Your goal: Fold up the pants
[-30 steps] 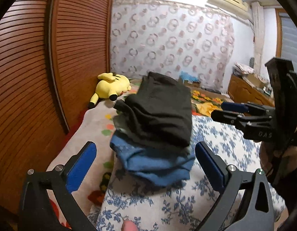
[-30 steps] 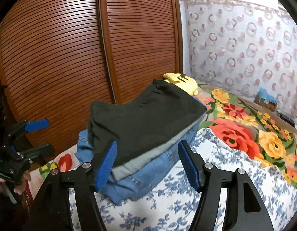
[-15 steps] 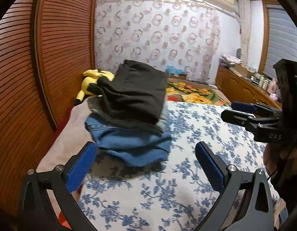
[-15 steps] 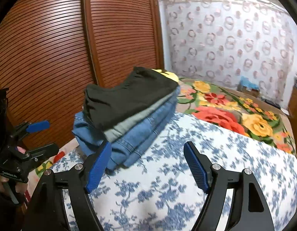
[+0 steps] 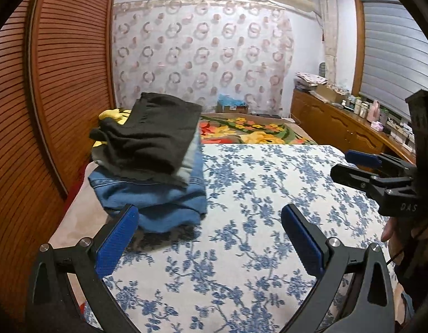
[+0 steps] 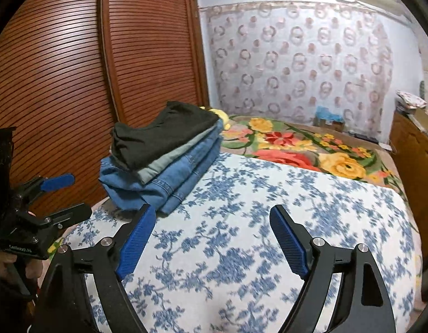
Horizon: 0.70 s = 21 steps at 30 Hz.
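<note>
Over the blue-floral bedspread (image 6: 241, 249) both grippers hang angled downward. Right gripper (image 6: 211, 238) — jaws spread wide, just been opening, nothing between the ribbed blue pads. Left gripper (image 5: 208, 238) likewise gaping, empty. Folded pants stack (image 5: 152, 163) sits ahead-left of both, clear of the pads, on the bed's edge by the slatted wooden doors (image 6: 61, 83) — soft black pair on top, grey, then denim below.
</note>
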Tool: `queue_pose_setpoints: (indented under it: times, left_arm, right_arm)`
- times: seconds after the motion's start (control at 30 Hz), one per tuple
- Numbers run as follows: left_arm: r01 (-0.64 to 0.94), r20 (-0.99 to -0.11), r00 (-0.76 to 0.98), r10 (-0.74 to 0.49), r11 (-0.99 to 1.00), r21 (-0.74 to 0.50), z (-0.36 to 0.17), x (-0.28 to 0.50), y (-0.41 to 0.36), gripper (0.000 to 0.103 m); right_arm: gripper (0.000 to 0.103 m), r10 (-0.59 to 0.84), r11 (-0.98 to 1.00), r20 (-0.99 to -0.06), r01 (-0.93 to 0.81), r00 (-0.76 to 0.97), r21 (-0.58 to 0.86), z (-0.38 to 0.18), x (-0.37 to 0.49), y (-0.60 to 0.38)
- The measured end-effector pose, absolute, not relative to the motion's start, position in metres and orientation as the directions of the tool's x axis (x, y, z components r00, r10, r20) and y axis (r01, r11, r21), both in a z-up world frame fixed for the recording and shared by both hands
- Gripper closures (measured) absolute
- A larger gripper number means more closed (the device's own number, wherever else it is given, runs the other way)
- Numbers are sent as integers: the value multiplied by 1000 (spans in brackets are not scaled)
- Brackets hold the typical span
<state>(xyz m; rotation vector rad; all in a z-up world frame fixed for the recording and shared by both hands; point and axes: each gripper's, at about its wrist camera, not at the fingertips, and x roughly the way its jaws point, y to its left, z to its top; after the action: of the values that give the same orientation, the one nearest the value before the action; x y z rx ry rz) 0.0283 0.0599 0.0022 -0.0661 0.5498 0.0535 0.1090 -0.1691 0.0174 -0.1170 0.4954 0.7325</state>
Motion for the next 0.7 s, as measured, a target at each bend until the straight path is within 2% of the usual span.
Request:
queue_pose_setpoints:
  times: [0.47, 0.7]
  left_arm:
    - [-34, -512, 859, 17, 999, -23, 9, 1, 25, 1]
    - [-12, -499, 866, -2, 1000, -25, 16, 1, 13, 1]
  right_arm:
    - [17, 545, 811, -449, -581, 708, 68, 18, 43, -225]
    - [12, 507, 845, -433, -528, 745, 79, 25, 32, -245]
